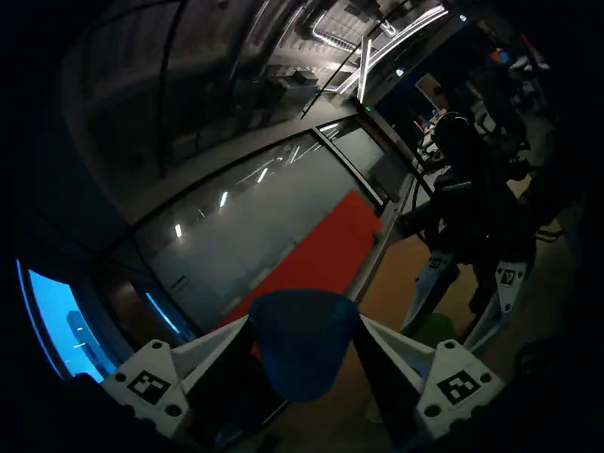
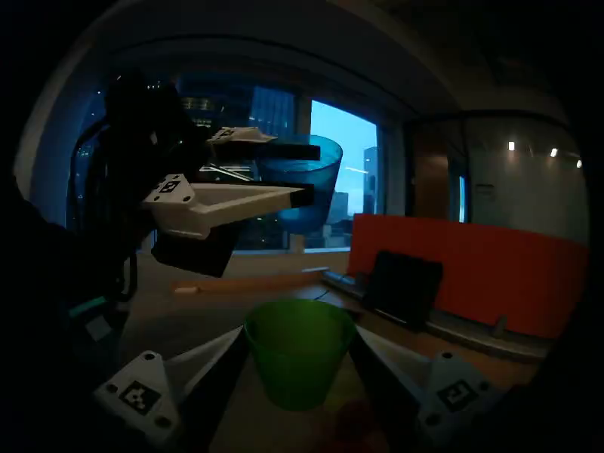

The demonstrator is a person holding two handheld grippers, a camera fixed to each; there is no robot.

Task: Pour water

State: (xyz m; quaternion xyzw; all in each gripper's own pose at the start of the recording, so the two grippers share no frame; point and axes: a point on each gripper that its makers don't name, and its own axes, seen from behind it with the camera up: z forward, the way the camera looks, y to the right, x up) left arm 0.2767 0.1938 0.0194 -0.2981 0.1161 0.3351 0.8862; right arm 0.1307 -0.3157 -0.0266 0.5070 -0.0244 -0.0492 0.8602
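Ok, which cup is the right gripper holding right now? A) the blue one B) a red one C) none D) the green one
D: the green cup sits clamped between the fingers of the right gripper; the blue cup is in the left gripper.

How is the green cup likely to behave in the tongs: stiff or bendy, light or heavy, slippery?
The green cup looks like thin plastic, so probably light and a little bendy if squeezed. Its smooth, tapered wall may slip in the right tongs. Whether it holds water cannot be seen, so weight is uncertain.
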